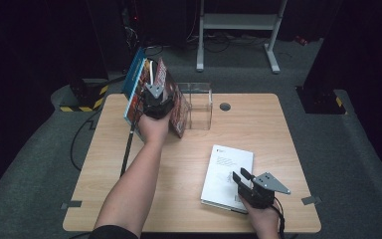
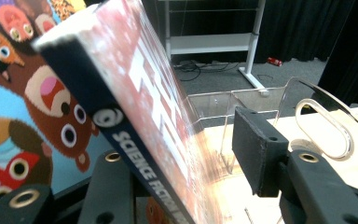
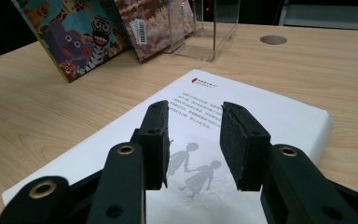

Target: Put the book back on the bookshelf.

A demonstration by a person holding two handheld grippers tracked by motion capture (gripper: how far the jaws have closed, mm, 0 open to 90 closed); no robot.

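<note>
Up at the far left by the clear stand [image 1: 199, 105], you've got two books leaning, your left gripper [image 1: 154, 101] raised with jaws slack around the red science-fiction book [image 2: 144, 116], while the white book [image 1: 227, 177] lies flat, unshelved, under your low right gripper [image 3: 195, 140], half-open, empty.

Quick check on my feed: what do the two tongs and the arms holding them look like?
Both the left tongs and the right tongs are black, each topped by a grey three-cornered plate. Their jaws are flat black blocks on arms with brass-ringed holes, seen in both gripper views. A black cable trails from the right one. The forearms are bare; a dark sleeve shows at the left upper arm.
</note>
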